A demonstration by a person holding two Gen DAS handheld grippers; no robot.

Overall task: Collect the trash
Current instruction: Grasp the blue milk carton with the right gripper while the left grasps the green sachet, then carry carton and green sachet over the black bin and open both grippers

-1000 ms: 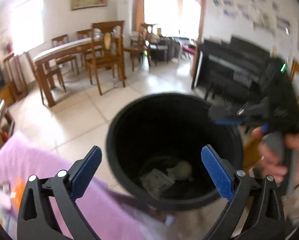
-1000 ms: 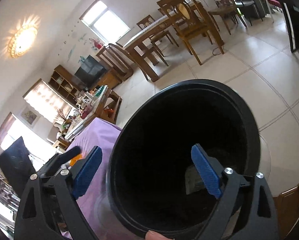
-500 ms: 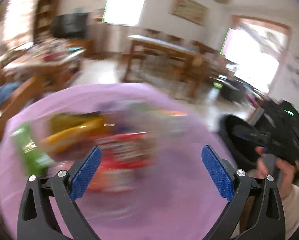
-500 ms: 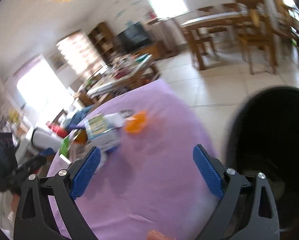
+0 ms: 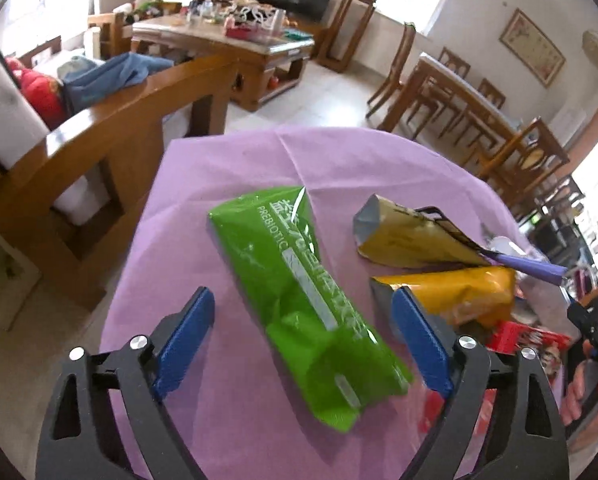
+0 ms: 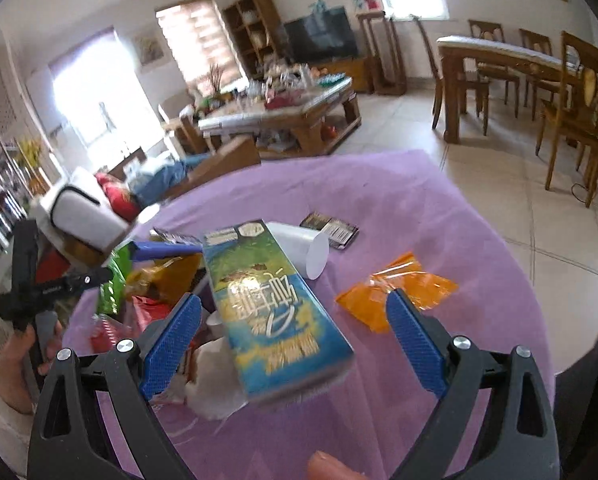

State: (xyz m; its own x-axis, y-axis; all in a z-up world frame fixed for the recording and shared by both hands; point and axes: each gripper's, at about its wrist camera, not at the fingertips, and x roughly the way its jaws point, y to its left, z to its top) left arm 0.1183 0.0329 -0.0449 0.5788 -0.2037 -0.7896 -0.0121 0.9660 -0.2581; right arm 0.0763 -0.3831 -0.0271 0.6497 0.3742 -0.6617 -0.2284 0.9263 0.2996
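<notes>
Blue-padded jaws of the left gripper [image 5: 303, 336] are spread wide around a flat green plastic pouch [image 5: 305, 292] on the purple tablecloth [image 5: 227, 160], its long axis running diagonally away leftward. The right gripper [image 6: 293, 338], equally wide, frames a tall blue-green carton [image 6: 271, 304]; an orange wrapper [image 6: 395, 292], shown only there, lies beside its right jaw.

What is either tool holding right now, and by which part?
Nothing. The left tool is open over the green pouch, and the right tool is open over the blue carton; neither is gripped.
</notes>
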